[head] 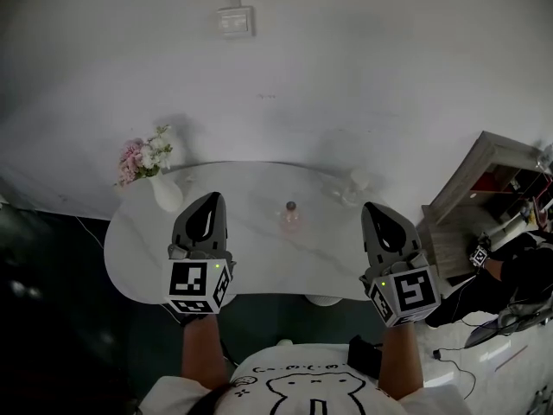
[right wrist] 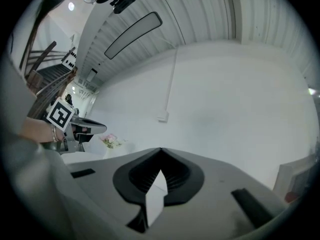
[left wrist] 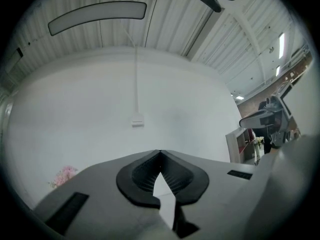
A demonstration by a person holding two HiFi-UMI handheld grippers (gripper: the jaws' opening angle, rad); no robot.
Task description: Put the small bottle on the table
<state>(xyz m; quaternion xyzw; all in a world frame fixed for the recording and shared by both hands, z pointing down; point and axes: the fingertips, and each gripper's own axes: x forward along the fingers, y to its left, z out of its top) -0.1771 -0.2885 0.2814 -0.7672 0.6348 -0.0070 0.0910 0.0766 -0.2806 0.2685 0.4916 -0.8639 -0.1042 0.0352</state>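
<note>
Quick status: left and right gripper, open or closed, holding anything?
left gripper: closed, holding nothing.
right gripper: closed, holding nothing.

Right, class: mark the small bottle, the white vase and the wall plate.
small bottle [head: 290, 220]: head view, on its body.
white vase [head: 167, 194]: head view, on its belly.
wall plate [head: 235, 22]: head view, on its centre.
</note>
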